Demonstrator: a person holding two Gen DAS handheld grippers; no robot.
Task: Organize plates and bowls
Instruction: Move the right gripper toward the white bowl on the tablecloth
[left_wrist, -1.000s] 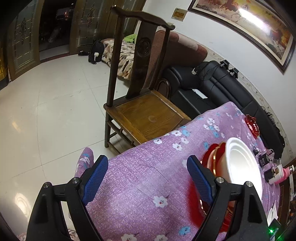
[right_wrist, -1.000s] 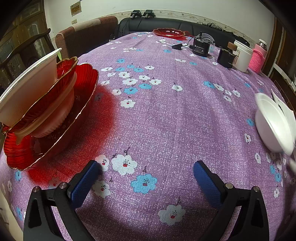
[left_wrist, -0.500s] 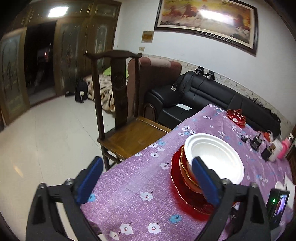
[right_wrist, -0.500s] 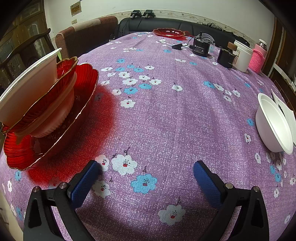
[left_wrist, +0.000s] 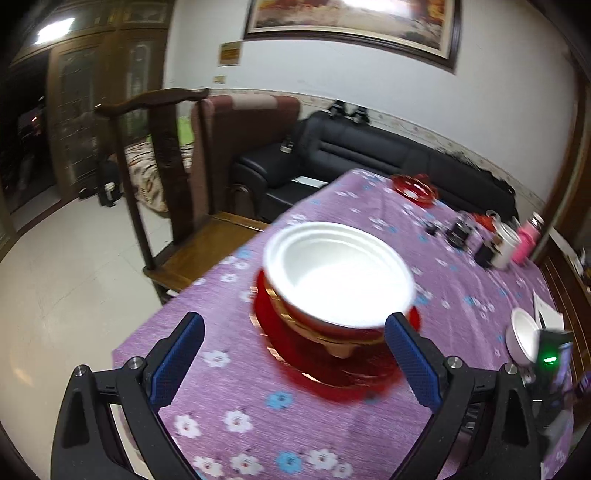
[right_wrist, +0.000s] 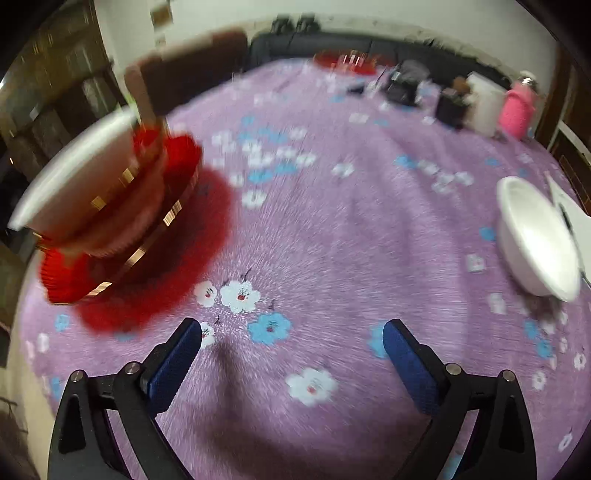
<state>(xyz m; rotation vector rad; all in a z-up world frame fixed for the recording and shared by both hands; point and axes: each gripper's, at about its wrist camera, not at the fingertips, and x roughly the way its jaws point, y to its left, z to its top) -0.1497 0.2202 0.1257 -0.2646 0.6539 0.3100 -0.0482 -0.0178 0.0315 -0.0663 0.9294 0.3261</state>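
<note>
A large white bowl (left_wrist: 338, 271) tops a stack of red gold-rimmed plates (left_wrist: 332, 363) on the purple flowered tablecloth (left_wrist: 258, 424). My left gripper (left_wrist: 293, 360) is open and empty, just in front of the stack. The right wrist view shows the same stack (right_wrist: 110, 218) at left and a small white bowl (right_wrist: 535, 236) at right, also visible in the left wrist view (left_wrist: 522, 338). My right gripper (right_wrist: 291, 363) is open and empty above bare cloth between them. A red glass dish (right_wrist: 349, 61) sits at the table's far end.
A dark wooden chair (left_wrist: 177, 206) stands off the table's left edge. A black sofa (left_wrist: 388, 158) is behind. Dark jars, a white cup (left_wrist: 504, 247) and a pink bottle (right_wrist: 517, 110) crowd the far right. A device with a green light (left_wrist: 552, 360) sits by the small bowl.
The left gripper has swung right and now faces the stack head on. The right gripper has lifted and tilted; its view is blurred and the small white bowl now rests at right.
</note>
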